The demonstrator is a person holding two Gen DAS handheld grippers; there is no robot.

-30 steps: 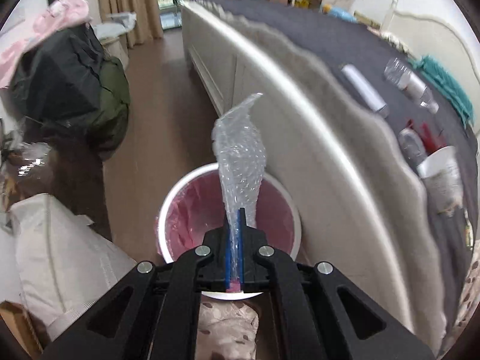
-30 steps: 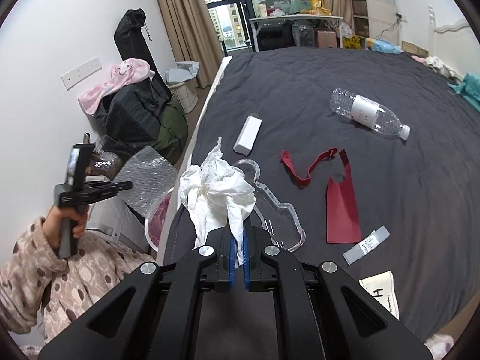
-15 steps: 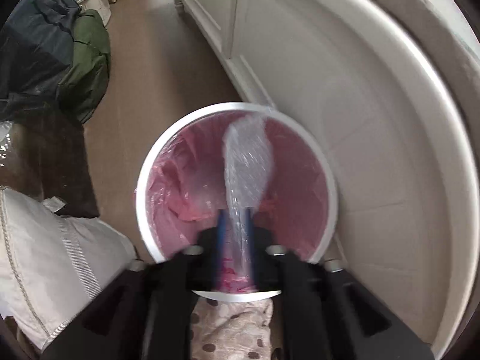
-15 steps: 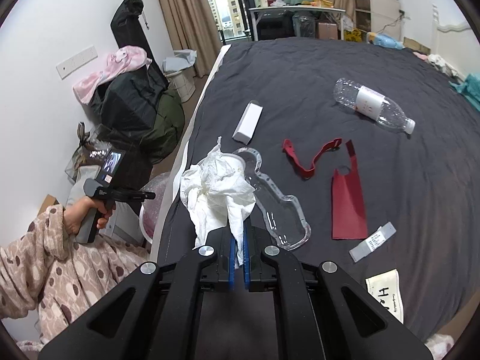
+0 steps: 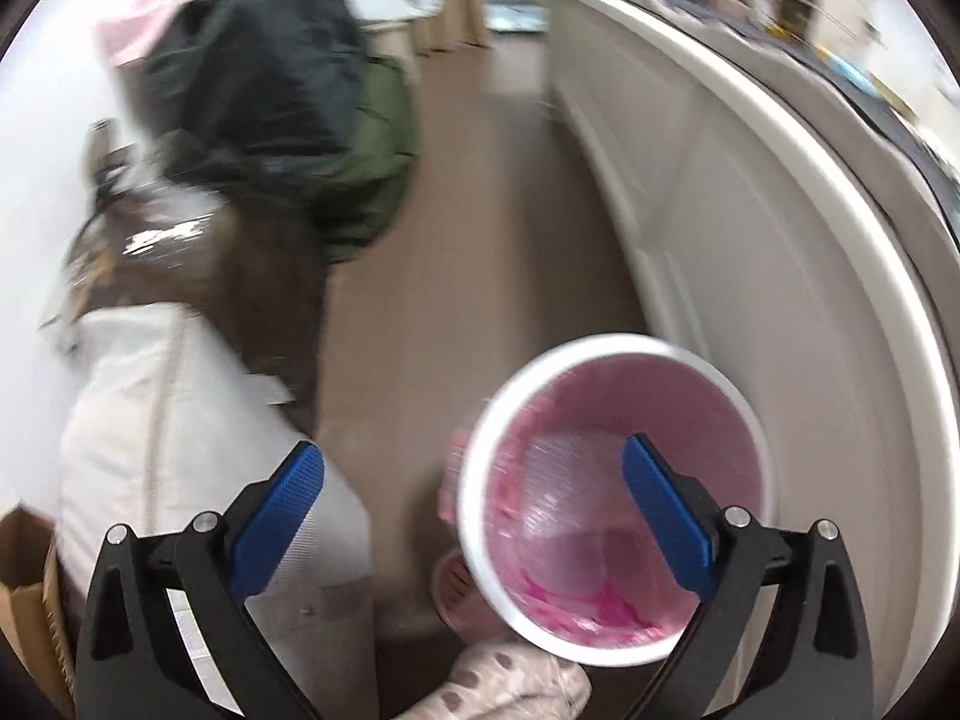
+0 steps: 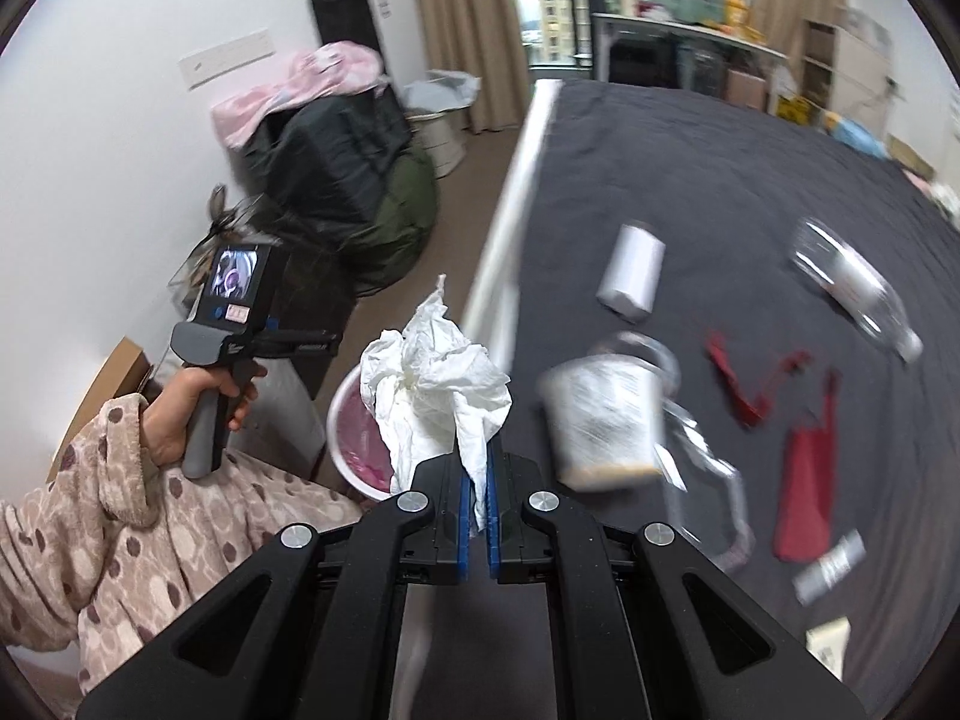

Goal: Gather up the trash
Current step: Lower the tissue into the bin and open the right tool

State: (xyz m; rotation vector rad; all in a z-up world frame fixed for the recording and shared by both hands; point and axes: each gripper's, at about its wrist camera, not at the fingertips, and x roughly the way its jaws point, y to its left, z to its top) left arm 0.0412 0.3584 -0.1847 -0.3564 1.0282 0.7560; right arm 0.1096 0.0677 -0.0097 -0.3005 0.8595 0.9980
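Crumpled white tissue (image 6: 435,384); bubble wrap (image 5: 570,498), seemingly binned.

Brown floor (image 5: 456,252), white wall (image 6: 102,138), beige curtains (image 6: 462,30), dark-covered bed (image 6: 750,192)

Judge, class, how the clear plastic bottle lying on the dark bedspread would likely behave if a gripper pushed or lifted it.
The clear plastic bottle lies on its side and looks round, so a push would probably roll it. It looks empty, so it is likely light for its size. Its thin, see-through wall may dent under the fingers and could feel slippery.
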